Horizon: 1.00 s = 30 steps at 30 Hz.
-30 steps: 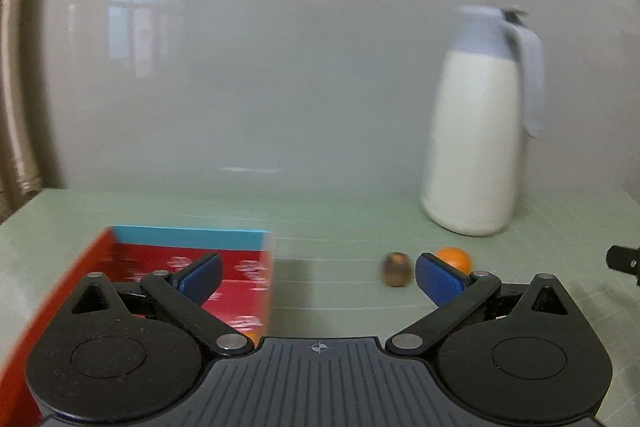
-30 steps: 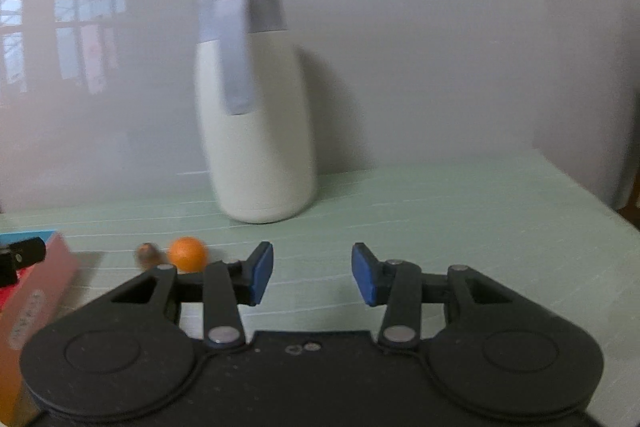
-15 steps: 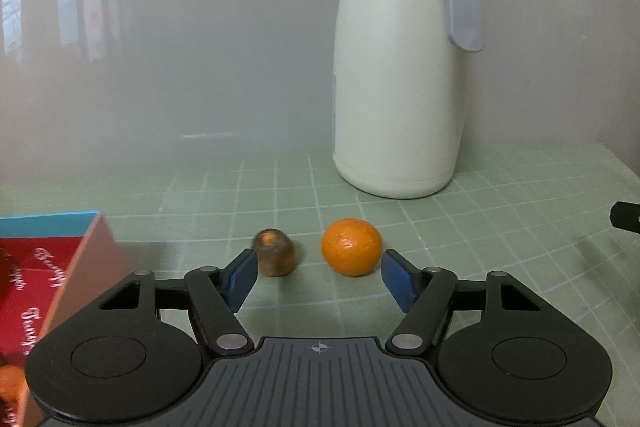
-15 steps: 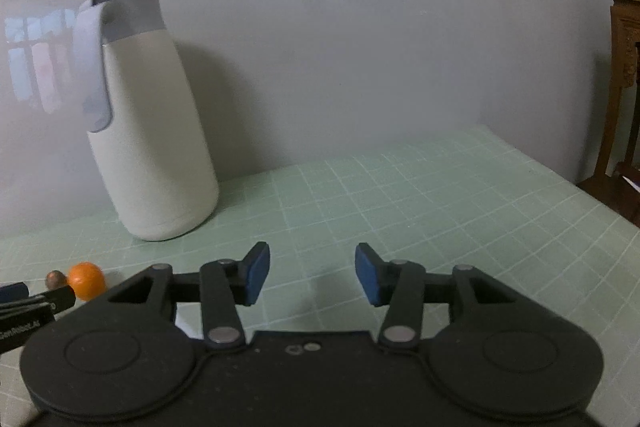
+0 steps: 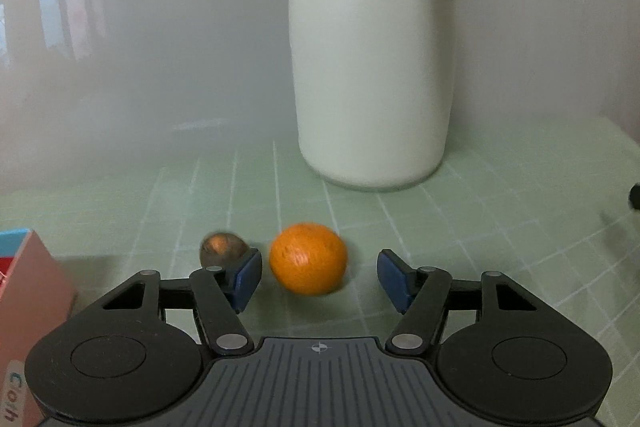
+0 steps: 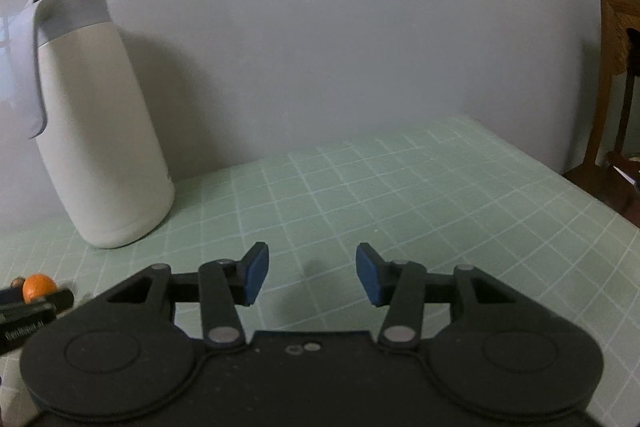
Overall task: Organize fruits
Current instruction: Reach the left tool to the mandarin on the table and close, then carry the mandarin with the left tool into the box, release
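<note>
An orange tangerine lies on the green grid mat, between the tips of my open left gripper, closer to the left finger. A small brown fruit lies just left of it, behind the left fingertip. The corner of a red box with a blue rim shows at the left edge. In the right wrist view my right gripper is open and empty over bare mat; the tangerine and the brown fruit show small at the far left, behind the left gripper's body.
A tall white thermos jug with a grey lid and handle stands just behind the fruits, also in the right wrist view. A grey wall backs the table. A wooden piece of furniture stands beyond the table's right edge.
My left gripper has swung right from the red box and moved forward, so the tangerine now sits between its fingers. My right gripper has turned right, away from the fruits.
</note>
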Motion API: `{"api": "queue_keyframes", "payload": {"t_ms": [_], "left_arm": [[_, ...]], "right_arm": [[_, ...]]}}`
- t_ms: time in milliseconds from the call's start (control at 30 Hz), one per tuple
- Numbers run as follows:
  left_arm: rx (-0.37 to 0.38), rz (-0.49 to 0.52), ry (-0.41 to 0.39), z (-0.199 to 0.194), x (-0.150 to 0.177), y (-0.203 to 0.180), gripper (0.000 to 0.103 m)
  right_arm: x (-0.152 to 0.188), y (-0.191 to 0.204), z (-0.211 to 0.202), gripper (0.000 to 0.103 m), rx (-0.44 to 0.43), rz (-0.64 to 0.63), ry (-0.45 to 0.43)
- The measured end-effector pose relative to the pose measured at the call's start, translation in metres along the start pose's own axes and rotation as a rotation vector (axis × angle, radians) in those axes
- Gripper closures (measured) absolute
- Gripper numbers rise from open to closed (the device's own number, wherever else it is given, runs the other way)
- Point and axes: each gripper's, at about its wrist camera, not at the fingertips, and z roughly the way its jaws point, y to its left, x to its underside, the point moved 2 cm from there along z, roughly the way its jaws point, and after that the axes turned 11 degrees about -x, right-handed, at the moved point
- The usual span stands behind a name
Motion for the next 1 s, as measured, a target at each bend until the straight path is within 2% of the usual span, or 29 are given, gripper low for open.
{"api": "queue_keyframes", "payload": {"t_ms": [67,167,400,633,833,1000], "left_arm": [[-0.005,0.003,0.002,0.002,-0.002,0.000,0.041],[-0.010,0.015,-0.006,0.000,-0.004,-0.004,0.064],[-0.004,0.024,-0.014,-0.010,-0.002,-0.005,0.064],[0.006,0.031,-0.046,-0.037,-0.002,0.003,0.064],[0.000,0.023,-0.096,-0.073,-0.004,0.023,0.064],[-0.033,-0.016,-0.122,-0.098,0.000,0.057,0.064]], "right_arm": [[0.000,-0.002,0.000,0.054,-0.002,0.006,0.000],[0.000,-0.002,0.001,0.053,-0.002,0.003,0.002],[-0.004,-0.007,0.000,0.052,-0.004,0.024,0.000],[-0.007,0.004,-0.010,0.052,-0.037,0.023,-0.005],[-0.009,0.022,-0.022,0.051,-0.072,0.012,-0.017],[-0.008,0.045,-0.028,0.051,-0.113,0.002,-0.015]]}}
